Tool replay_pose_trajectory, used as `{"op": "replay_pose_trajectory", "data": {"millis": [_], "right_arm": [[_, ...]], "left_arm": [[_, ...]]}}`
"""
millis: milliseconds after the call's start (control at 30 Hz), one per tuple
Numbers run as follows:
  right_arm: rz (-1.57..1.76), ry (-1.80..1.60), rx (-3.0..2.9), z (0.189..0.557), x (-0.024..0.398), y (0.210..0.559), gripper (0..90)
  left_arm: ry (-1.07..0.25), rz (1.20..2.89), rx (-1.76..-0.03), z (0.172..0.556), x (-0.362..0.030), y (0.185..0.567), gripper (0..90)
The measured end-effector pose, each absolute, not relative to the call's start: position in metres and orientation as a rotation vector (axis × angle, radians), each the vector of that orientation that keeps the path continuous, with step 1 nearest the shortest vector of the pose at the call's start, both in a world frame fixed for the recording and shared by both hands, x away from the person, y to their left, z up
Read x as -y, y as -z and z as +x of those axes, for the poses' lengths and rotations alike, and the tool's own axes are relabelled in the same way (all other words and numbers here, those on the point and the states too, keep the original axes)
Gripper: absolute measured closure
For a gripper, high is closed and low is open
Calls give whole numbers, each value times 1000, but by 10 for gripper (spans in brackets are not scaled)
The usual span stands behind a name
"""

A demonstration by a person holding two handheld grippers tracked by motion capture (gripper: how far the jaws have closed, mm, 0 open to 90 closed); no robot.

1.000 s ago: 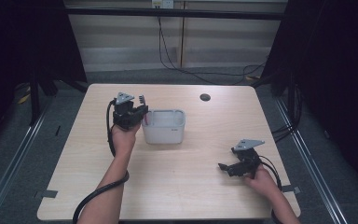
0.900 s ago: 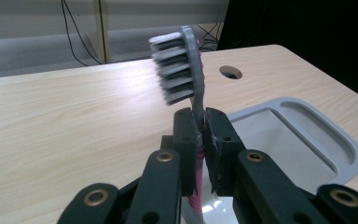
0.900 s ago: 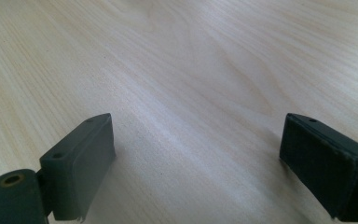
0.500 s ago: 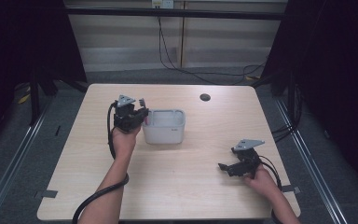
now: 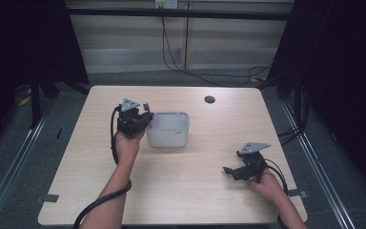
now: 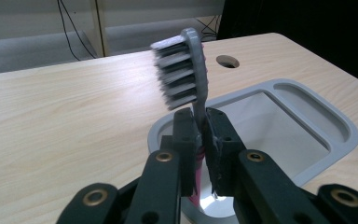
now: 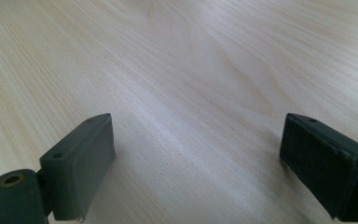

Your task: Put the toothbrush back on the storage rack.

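Observation:
My left gripper (image 6: pixel 200 122) is shut on a toothbrush (image 6: pixel 186 74) with a grey head, grey bristles and a pink lower handle; the brush stands upright between the pads. It is held over the left end of a grey sink-shaped basin (image 6: pixel 307 116). In the high view the left gripper (image 5: pixel 140 116) sits at the basin's (image 5: pixel 169 136) left rim. My right gripper (image 7: pixel 198 163) stands open, low over bare wood with nothing between its jaws. From above, the right gripper (image 5: pixel 233 171) is near the table's front right.
A light wooden table (image 5: pixel 181 191) carries everything. A round dark cable hole (image 5: pixel 209 99) lies at the back, right of centre, and is also in the left gripper view as the hole (image 6: pixel 227 61). Dark curtains and frame posts flank the table; cables trail from both grippers.

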State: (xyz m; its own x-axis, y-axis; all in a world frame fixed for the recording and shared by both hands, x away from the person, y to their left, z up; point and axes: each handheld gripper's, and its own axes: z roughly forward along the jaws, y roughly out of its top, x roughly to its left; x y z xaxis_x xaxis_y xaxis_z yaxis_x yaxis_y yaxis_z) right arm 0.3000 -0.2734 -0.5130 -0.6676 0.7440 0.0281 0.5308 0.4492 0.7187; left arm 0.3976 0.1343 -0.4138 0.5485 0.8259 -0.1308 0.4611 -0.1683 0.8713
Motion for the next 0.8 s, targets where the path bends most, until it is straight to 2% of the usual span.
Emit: {"op": "replay_pose_trajectory", "data": {"millis": [367, 800], "right_arm": [[1094, -1041, -2413, 300, 273, 513, 96], [1094, -1041, -2413, 300, 273, 513, 96]], "left_arm": [[-465, 1815, -1066, 399, -137, 413, 827], [-451, 1818, -1081, 400, -140, 417, 770]]}}
